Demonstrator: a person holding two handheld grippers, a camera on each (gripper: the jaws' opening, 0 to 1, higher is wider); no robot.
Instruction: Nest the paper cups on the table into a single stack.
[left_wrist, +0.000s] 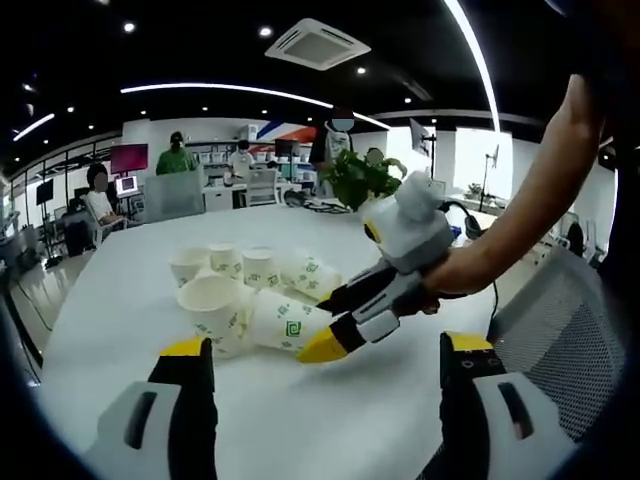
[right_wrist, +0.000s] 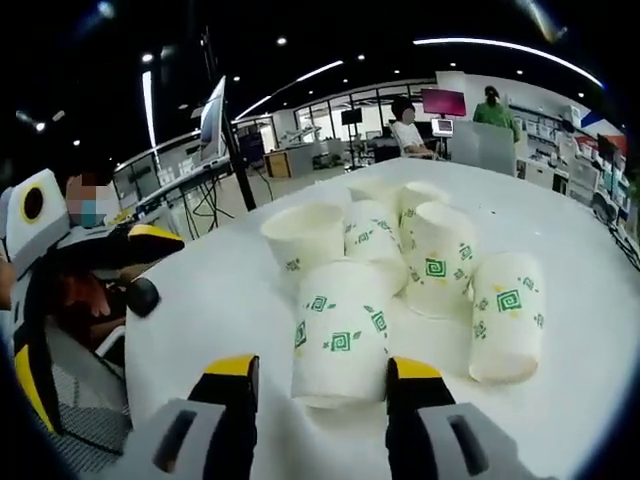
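paper cups (left_wrist: 245, 290) sit in a loose bunch on the white table (left_wrist: 120, 300). in the left gripper view, some cups near the far side of the bunch stand up, and one cup lies on its side (left_wrist: 285, 325) at the near side of the bunch. the right gripper (left_wrist: 345, 320) reaches in from the right, held by a person's hand (left_wrist: 440, 280). its yellow tips are around the small end of the lying cup. the left gripper (left_wrist: 325, 365) is at the bottom, near the bunch but not touching it. its two jaws are wide apart with nothing between them.

in the right gripper view, the bunch of cups is in the middle of the table (right_wrist: 580, 260). the right gripper (right_wrist: 320, 375) has one jaw on each side of the nearest cup (right_wrist: 340, 335), just beside its walls. i cannot tell if it squeezes the cup. another cup (right_wrist: 505, 315) lies just right of that cup. more cups (right_wrist: 400, 235) sit behind it. the left gripper (right_wrist: 120, 255) shows at the left, past the table edge.
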